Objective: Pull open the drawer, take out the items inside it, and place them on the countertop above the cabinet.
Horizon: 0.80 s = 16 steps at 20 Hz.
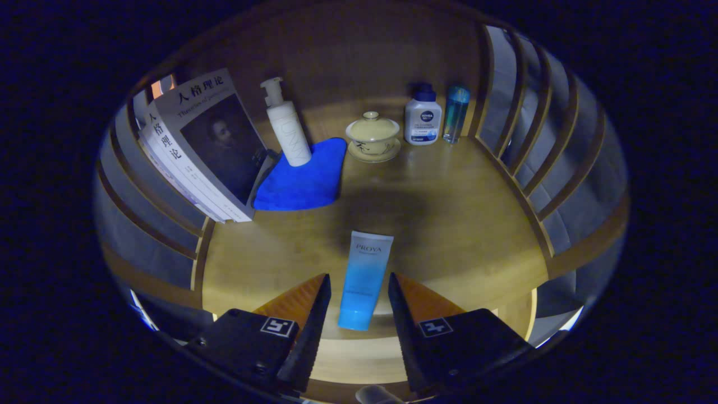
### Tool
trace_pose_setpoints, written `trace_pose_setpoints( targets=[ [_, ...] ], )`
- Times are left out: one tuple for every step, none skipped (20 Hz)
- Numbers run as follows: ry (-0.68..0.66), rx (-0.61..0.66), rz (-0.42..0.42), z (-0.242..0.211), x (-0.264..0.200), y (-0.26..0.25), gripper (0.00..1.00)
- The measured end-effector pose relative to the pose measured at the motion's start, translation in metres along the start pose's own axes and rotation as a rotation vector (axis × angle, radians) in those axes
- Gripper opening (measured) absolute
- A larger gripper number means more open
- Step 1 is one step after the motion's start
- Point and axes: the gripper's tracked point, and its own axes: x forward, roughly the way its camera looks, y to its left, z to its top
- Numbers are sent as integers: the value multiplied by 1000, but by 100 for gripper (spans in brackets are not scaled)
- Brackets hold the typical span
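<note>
Wooden countertop [449, 224], dimly lit, fenced by slatted rails [538, 140] on both sides and a plain wood back panel. Gripper [358, 292] released, its two fingers spread with gaps either side of a blue-and-white tube [363, 278]; neither pad touching it. Tube lying flat on the countertop, cap end toward the camera and reaching the front edge. Beyond the fingers, a broad shadow across the middle of the wood. Farther back, left: blue cloth [305, 179] under a white pump bottle [287, 126], books [196, 146] leaning against the rail, lower corners cut off behind it. Farther back, right: lidded teacup [373, 136] on a saucer, white bottle [423, 118], clear blue bottle [455, 114]. Drawer hidden below the front edge.
</note>
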Motion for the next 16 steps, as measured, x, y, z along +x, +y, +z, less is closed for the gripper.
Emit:
trace_pose_setpoints(
  targets=[
    [3, -6, 0, -7, 0, 0, 61],
    [5, -16, 5, -11, -2, 1, 62],
    [4, -21, 8, -13, -9, 2, 63],
    [-1, -25, 14, -15, -14, 3, 64],
    [-12, -22, 18, -16, -19, 5, 65],
    [-19, -22, 20, -17, -24, 6, 65],
    [-25, -23, 24, -21, -29, 7, 65],
    [-36, -29, 11, -23, -34, 5, 65],
    [-61, -50, -9, -23, -38, 0, 65],
    [-87, -75, -21, -24, -44, -1, 65],
    [-107, -91, -22, -27, -50, 0, 65],
    [-116, -94, -4, -33, -57, 4, 66],
    [-132, -90, 9, -38, -63, 8, 65],
    [-158, -97, 16, -41, -68, 10, 65],
    [-187, -119, 19, -45, -77, 11, 65],
    [-219, -140, 21, -49, -84, 12, 65]
  ],
)
